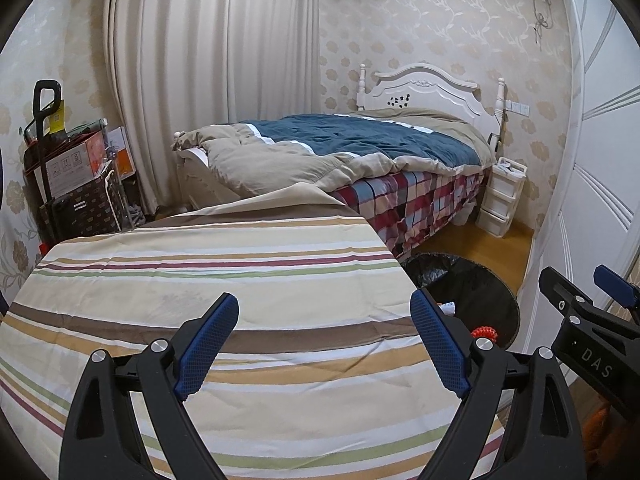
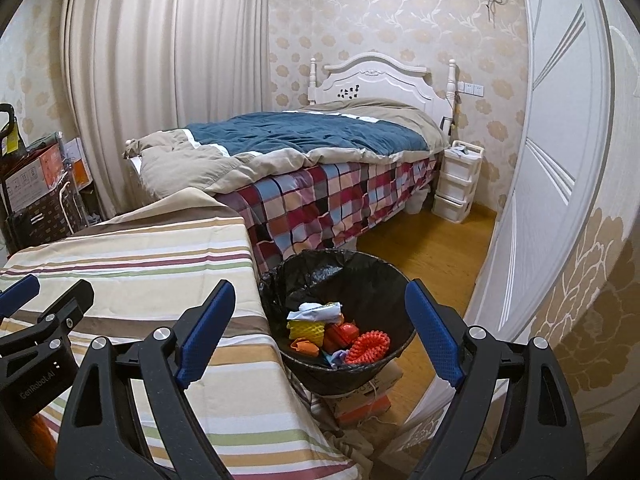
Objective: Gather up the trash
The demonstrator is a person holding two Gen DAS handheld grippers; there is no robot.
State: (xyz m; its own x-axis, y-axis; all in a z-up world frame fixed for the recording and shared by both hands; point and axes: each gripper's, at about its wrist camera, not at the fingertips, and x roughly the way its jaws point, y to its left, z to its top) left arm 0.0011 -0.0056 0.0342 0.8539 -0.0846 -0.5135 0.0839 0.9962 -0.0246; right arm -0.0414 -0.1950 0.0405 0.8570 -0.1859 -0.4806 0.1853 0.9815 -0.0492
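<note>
A bin with a black liner stands on a cardboard box right of the striped table. It holds trash: a yellow foam net, an orange spiky ring, crumpled paper and orange scraps. My right gripper is open and empty, above the bin's near left side. My left gripper is open and empty over the striped table. The bin shows partly at the table's right edge, with my right gripper beside it.
A bed with a blue and beige duvet stands behind the table. A white drawer unit is beside it. A white wardrobe door runs along the right. Stacked boxes fill the left corner by the curtain. Wooden floor lies beyond the bin.
</note>
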